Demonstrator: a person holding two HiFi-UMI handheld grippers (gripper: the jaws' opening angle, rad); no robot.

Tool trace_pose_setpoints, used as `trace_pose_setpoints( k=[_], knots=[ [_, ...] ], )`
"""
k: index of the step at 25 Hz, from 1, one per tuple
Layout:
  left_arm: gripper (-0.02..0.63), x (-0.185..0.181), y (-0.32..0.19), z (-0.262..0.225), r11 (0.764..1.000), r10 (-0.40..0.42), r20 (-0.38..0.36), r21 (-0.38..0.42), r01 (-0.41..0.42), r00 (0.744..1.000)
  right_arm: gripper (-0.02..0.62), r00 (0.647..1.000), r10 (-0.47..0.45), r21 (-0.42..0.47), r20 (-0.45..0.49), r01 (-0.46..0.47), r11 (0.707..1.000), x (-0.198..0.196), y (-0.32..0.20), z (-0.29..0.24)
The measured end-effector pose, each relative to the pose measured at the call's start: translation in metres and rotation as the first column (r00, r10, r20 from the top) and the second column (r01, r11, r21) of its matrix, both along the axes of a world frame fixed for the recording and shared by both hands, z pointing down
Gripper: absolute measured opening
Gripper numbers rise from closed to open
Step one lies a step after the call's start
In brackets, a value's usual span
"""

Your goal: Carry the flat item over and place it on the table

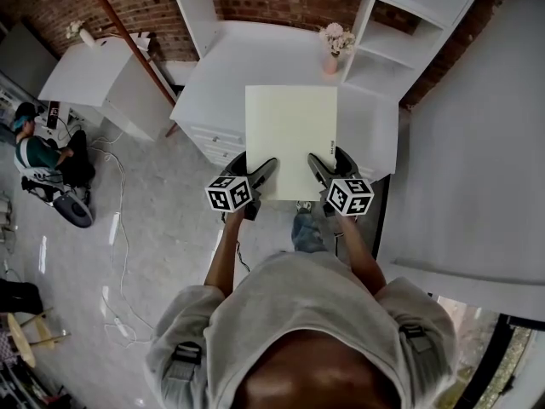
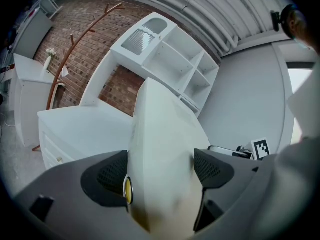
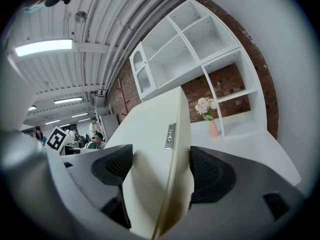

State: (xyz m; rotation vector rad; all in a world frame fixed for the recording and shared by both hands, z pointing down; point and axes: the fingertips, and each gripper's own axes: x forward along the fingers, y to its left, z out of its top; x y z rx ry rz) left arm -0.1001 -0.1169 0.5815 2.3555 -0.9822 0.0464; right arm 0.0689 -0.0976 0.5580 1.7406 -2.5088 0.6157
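Grip at both near corners: clamps the pale cream flat square board (image 1: pixel 291 135) with the left gripper (image 1: pixel 261 174) on its near-left edge and the right gripper (image 1: pixel 322 169) on its near-right. Hangs level over the white rectangular table (image 1: pixel 213 83), short of the pink flower vase (image 1: pixel 331 60).

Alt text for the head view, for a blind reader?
Seen from above, a person holds a pale square panel by its near corners, left claw and right claw each clamped on it, above a white table with a pink vase of flowers.
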Motion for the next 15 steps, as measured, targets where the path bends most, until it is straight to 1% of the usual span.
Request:
trace_pose_setpoints(
  k=[9, 15],
  knots=[
    [0.42, 0.02, -0.075, -0.003, 1.0, -0.015, 0.023, -0.004, 0.015, 1.0, 0.365, 1.0, -0.011, -0.003, 0.021, 0.011, 1.0, 0.02, -0.078, 0.0],
    [0.42, 0.029, -0.126, -0.012, 0.999, -0.051, 0.029, 0.001, 0.051, 0.998, 0.365, 0.999, -0.043, 0.005, 0.026, 0.043, 0.999, 0.031, -0.135, -0.007]
  ],
)
